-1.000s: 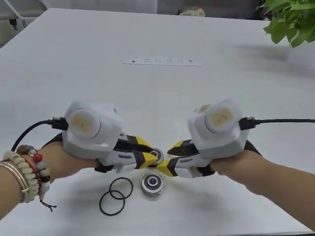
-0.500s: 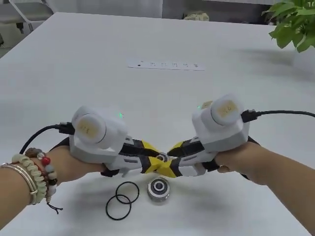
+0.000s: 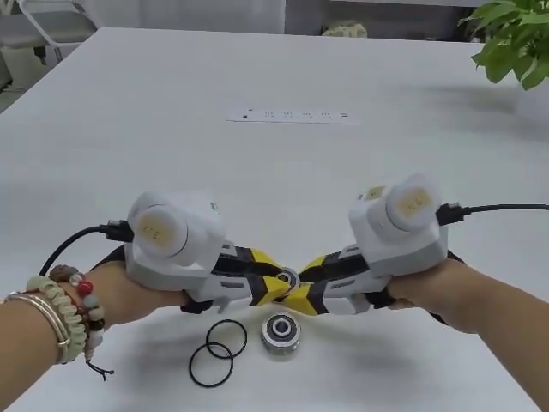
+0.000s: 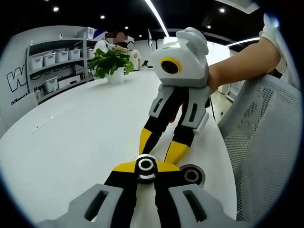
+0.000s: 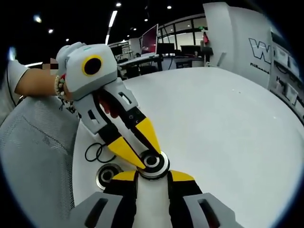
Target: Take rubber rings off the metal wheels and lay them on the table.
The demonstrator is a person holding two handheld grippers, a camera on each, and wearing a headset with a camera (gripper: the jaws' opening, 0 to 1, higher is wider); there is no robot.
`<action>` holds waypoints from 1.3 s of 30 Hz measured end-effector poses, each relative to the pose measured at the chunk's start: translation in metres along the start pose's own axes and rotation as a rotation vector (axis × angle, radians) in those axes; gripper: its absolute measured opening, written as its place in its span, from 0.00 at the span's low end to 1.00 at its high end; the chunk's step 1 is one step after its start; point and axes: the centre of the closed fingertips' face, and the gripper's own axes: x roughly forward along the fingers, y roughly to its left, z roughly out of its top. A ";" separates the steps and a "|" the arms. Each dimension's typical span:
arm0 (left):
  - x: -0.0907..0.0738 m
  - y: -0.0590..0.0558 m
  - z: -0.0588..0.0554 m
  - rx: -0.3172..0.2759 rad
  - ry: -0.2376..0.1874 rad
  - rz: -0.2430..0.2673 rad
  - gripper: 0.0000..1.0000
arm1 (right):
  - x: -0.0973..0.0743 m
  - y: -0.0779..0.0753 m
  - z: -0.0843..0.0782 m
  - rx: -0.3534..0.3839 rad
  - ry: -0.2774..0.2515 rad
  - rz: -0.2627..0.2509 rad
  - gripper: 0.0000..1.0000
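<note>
Wheel (image 3: 286, 279) clamped aloft by both left gripper (image 3: 273, 282) and right gripper (image 3: 302, 282), meeting tip-to-tip.

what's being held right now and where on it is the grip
A small metal wheel. The left gripper pinches it across its rim; the right gripper has its fingers at the rim too, but whether they clamp cannot be told.

White housings (image 3: 176, 236), yellow-and-black jaws, black cables (image 3: 69, 245), beaded bracelets (image 3: 60, 309) (left wrist)
</note>
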 end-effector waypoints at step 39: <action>-0.001 -0.003 0.000 -0.003 -0.006 0.018 0.08 | -0.010 0.004 -0.006 0.098 0.012 0.036 0.08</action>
